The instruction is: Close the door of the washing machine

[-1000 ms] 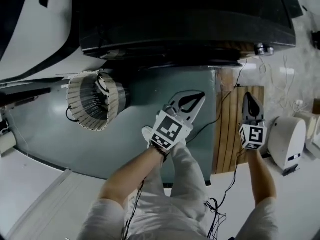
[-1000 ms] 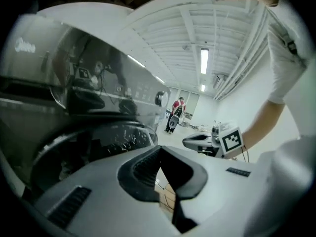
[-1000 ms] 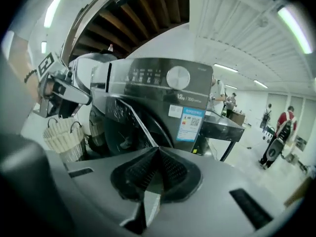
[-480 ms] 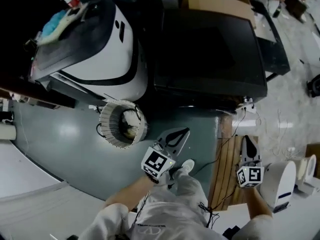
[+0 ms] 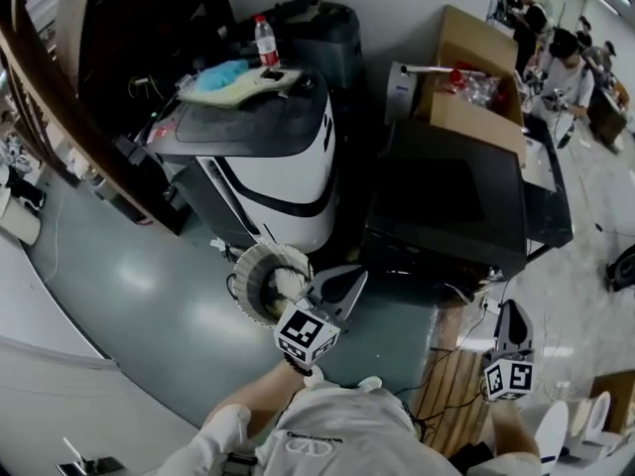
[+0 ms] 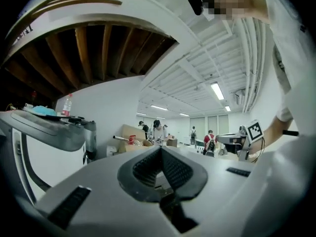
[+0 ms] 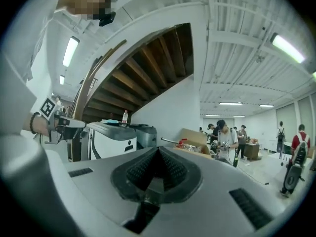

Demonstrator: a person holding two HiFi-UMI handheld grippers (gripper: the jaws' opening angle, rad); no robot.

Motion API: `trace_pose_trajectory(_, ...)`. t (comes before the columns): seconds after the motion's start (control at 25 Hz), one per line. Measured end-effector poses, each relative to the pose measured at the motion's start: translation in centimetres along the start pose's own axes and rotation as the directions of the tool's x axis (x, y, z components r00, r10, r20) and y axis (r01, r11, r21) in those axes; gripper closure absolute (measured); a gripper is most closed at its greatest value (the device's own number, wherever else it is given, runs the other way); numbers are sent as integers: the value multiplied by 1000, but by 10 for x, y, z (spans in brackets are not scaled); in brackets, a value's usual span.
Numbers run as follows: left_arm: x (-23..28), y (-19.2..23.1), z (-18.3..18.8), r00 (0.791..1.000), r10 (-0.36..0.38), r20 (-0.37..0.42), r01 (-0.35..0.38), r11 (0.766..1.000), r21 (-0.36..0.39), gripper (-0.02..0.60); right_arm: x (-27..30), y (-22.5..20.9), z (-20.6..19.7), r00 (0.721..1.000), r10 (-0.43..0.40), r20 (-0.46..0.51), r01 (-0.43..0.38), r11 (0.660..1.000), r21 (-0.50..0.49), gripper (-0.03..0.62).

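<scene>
The white washing machine [image 5: 273, 172] stands at the back left, and its dark grey top [image 5: 233, 117] carries a blue cloth [image 5: 223, 72] and a bottle [image 5: 265, 40]. In the left gripper view the machine [image 6: 47, 132] is at the left; in the right gripper view the same washer [image 7: 111, 139] is left of centre. My left gripper [image 5: 347, 284] hangs in front of it, shut and empty, as the left gripper's [image 6: 160, 149] own view also shows. My right gripper [image 5: 510, 315] is held out at the right, shut on nothing, with its jaws [image 7: 159, 149] closed in its own view too.
A round slatted laundry basket [image 5: 266, 281] sits on the grey floor by the washer's front. A black cabinet [image 5: 451, 206] stands right of the washer, with an open cardboard box [image 5: 476, 92] behind it. Wooden slats [image 5: 451, 395] and cables lie at the lower right. People stand at the far right.
Both grippers have risen from pointing at the floor to level. The head view has swung up from the floor to take in the washer, the cabinet and the room.
</scene>
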State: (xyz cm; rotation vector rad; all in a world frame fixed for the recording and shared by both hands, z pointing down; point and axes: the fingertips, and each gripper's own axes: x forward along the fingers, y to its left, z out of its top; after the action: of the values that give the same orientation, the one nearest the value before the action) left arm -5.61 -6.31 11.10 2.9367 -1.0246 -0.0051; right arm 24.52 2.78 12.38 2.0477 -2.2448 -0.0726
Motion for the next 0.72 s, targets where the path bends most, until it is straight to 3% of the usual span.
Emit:
trace_pose_trajectory(0.36, -64, 47, 50, 990, 104, 97, -107, 994, 30, 580, -1, 27, 79, 989, 6, 145, -2, 1000, -25, 583)
trace_pose_trajectory(0.72, -71, 49, 75, 983, 99, 157, -109, 992, 60, 580, -21, 20, 92, 981, -52, 186, 57, 998, -22, 585)
